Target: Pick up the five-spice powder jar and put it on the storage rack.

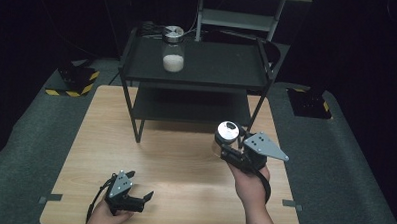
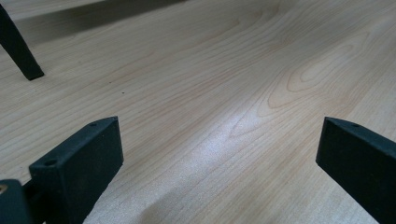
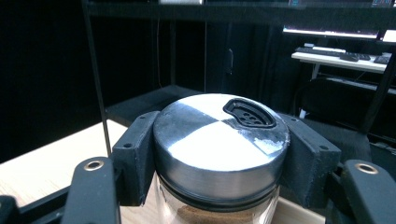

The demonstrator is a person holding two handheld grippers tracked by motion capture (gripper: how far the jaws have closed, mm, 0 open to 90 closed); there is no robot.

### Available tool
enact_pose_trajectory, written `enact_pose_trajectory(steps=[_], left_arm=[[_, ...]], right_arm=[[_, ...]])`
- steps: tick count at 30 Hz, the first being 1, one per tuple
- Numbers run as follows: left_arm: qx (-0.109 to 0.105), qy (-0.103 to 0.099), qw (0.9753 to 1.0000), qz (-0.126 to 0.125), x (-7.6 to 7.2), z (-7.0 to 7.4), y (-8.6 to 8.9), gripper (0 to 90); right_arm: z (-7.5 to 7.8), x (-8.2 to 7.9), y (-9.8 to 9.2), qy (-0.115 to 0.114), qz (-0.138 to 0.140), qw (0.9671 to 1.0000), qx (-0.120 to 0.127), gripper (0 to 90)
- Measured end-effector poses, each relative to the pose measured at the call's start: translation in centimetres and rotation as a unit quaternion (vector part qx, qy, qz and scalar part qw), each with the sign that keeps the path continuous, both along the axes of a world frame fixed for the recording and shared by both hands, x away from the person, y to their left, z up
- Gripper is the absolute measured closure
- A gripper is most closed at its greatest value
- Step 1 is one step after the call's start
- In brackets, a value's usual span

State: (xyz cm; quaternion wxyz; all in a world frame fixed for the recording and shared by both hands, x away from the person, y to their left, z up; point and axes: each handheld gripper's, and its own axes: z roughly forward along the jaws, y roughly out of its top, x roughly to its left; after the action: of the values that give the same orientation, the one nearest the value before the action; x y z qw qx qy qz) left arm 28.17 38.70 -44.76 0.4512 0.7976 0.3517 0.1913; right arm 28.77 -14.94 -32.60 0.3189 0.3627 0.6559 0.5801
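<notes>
Here the pale wooden worktop [image 1: 175, 161] carries a black two-tier metal shelf rack [image 1: 198, 67] at its far side, and on the rack's top tier stands a clear glass shaker jar of white powder [image 1: 173, 53]. Nearer the person, the right gripper [image 1: 231, 147] is clamped on a second glass shaker jar with a brushed steel lid [image 3: 219, 144], holding it upright in front of the rack, its jaws pressing the lid's rim from both sides; brown powder shows below. Glass and smooth steel will likely be rigid, slippery and breakable, moderately heavy, so a hold at the lid's edge or the neck seems safest. The left gripper [image 1: 136, 196] rests low near the worktop's front edge, jaws wide apart and empty.
</notes>
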Motion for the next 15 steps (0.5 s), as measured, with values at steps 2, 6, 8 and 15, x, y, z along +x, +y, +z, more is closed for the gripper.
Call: enact_pose_trajectory(steps=[2,6,8,15], left_arm=[[-0.002,0.0,1.0,-0.001,0.0,0.0,0.1,1.2],[-0.002,-0.001,1.0,-0.002,0.0,0.0,0.1,1.3],[-0.002,0.0,1.0,-0.003,0.1,0.0,0.1,1.3],[-0.013,0.003,0.9999,-0.005,0.2,-0.2,0.5,1.4]], right_arm=[[0.5,0.1,0.0,-0.002,0.0,1.0,-0.001,35.1],[1.7,0.3,-0.1,-0.006,0.0,1.0,-0.001,35.1],[2.3,0.5,-0.2,-0.008,0.0,1.0,-0.001,35.1],[3.9,0.9,-0.2,-0.013,-0.003,0.9999,-0.006,35.1]])
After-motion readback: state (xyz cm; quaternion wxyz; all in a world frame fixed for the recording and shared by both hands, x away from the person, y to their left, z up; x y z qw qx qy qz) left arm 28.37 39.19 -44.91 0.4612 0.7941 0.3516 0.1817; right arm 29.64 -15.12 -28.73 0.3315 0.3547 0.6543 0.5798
